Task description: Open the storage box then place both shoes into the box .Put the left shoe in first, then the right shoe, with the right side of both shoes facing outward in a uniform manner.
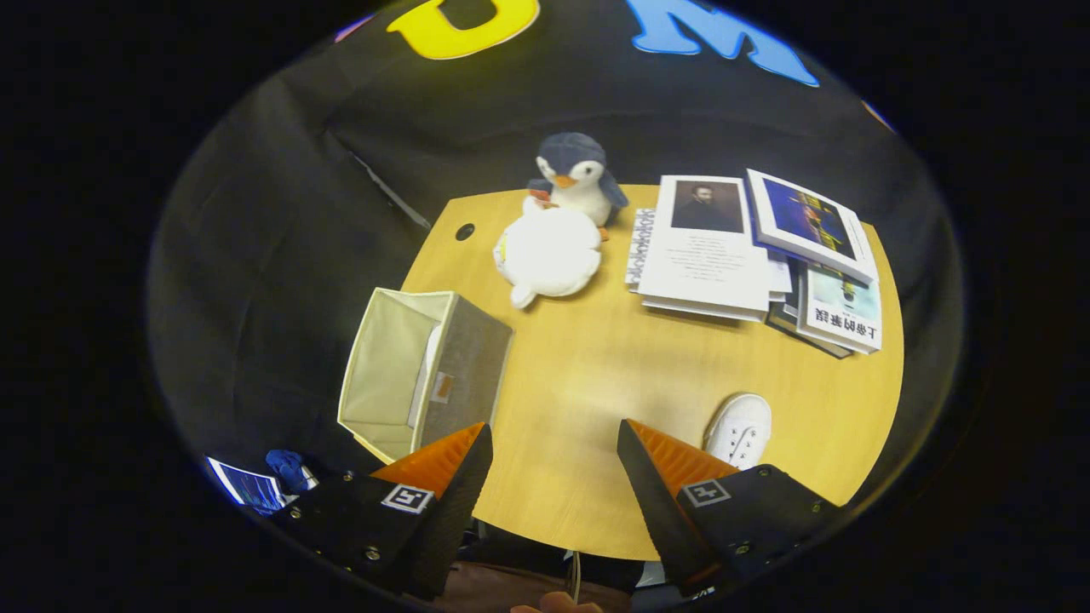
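Note:
An open fabric storage box stands at the table's left edge, just beyond my left finger, its cream inside showing. A white shape rests inside it against the near wall; I cannot tell what it is. A white shoe lies on the wooden table just beyond my right finger, partly hidden by it. My gripper hangs high above the table's near edge, open, with nothing between its fingers.
A white plush toy and a penguin plush sit at the far side of the table. Beyond the shoe, a stack of books covers the far right. A small round hole marks the far left corner.

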`<state>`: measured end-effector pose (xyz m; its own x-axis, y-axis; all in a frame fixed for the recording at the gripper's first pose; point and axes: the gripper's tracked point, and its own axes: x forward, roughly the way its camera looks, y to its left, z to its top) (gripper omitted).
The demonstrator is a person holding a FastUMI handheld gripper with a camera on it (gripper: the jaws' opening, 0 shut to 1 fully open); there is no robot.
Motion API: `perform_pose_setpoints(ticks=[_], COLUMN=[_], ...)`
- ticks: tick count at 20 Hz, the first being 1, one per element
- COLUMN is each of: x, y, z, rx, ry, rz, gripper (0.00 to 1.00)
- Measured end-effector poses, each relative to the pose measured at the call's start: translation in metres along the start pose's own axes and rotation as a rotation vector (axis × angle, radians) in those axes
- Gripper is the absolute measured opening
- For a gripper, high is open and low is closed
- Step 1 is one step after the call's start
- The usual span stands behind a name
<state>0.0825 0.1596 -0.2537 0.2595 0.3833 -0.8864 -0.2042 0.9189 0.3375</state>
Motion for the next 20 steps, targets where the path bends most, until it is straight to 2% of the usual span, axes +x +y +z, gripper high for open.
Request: perform_pose_setpoints(ticks=[10,20], x=[0.002,0.011], y=[-0.124,-0.183], z=[-0.057,-0.114], rx=[0.180,0.245], ry=[0.019,0.087], rz=[-0.111,-0.159], gripper=[0.90,0.90])
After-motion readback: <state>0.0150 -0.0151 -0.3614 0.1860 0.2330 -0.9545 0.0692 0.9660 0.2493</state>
